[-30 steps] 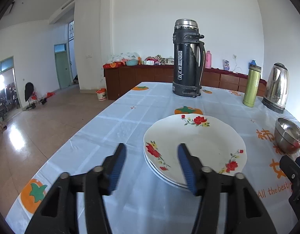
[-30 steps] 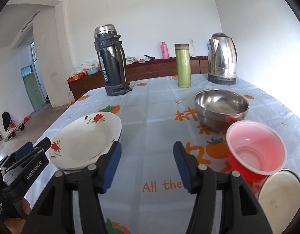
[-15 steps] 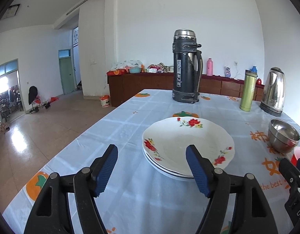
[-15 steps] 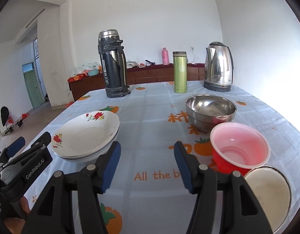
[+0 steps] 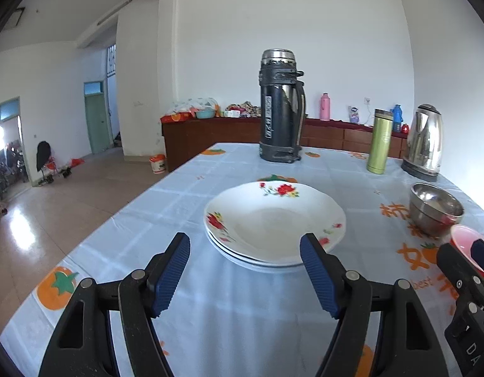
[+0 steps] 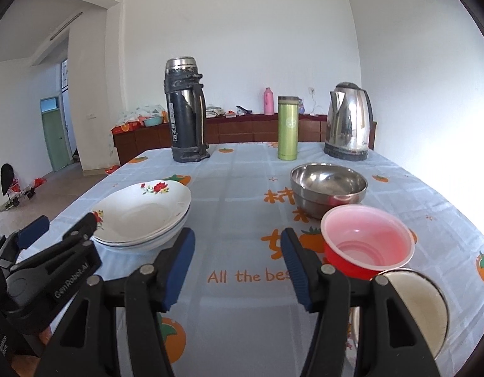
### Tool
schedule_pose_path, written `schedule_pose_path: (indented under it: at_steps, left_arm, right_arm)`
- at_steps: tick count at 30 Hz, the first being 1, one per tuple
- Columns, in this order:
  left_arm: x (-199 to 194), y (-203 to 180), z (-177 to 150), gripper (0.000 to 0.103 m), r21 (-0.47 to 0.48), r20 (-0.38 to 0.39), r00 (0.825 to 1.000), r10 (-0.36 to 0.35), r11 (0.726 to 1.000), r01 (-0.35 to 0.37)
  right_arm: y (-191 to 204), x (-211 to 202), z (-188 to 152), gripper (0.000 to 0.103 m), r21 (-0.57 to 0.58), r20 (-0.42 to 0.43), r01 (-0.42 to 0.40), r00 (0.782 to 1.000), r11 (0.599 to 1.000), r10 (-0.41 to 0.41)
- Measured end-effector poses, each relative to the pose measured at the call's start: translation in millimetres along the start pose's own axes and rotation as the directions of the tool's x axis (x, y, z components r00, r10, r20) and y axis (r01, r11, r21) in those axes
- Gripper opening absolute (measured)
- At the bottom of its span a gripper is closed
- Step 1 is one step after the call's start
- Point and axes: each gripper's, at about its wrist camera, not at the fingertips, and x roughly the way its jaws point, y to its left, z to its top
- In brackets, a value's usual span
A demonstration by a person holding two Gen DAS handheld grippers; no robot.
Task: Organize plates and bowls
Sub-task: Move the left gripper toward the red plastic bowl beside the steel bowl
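A stack of white floral plates (image 5: 273,220) sits mid-table; it also shows in the right wrist view (image 6: 141,213). My left gripper (image 5: 245,270) is open and empty, just short of the stack's near rim. A steel bowl (image 6: 328,188), a red plastic bowl (image 6: 367,240) and a white enamel bowl (image 6: 411,308) stand in a line on the right. My right gripper (image 6: 237,265) is open and empty over the tablecloth, left of the red bowl. The steel bowl (image 5: 435,207) and red bowl (image 5: 465,238) also show at the left wrist view's right edge.
A black thermos (image 6: 185,110), a green flask (image 6: 287,127) and a steel kettle (image 6: 348,121) stand at the table's far end. The table's left edge (image 5: 94,235) drops to the tiled floor. A wooden sideboard (image 5: 210,132) lines the far wall.
Both grippers have drawn back from the dishes and toward the near edge. The left jaws have opened wider. The plates and bowls have not moved.
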Motion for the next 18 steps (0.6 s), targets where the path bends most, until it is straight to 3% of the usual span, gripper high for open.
schedule_pose_path:
  at_steps: [10,18]
  left_arm:
    - [-13,-25,-6,0.075,0.029,-0.006,0.998,-0.056,0.998,0.056]
    - [-19,-63,-11,0.074,0.074,-0.049,0.982,-0.180,0.980,0.183]
  right_arm:
    - [-17,-21,1,0.058,0.026,0.056,0.020,0.998,0.999,-0.021]
    - [-54,-50,5,0.056,0.099,0.135,0.024,0.990,0.995,-0.037]
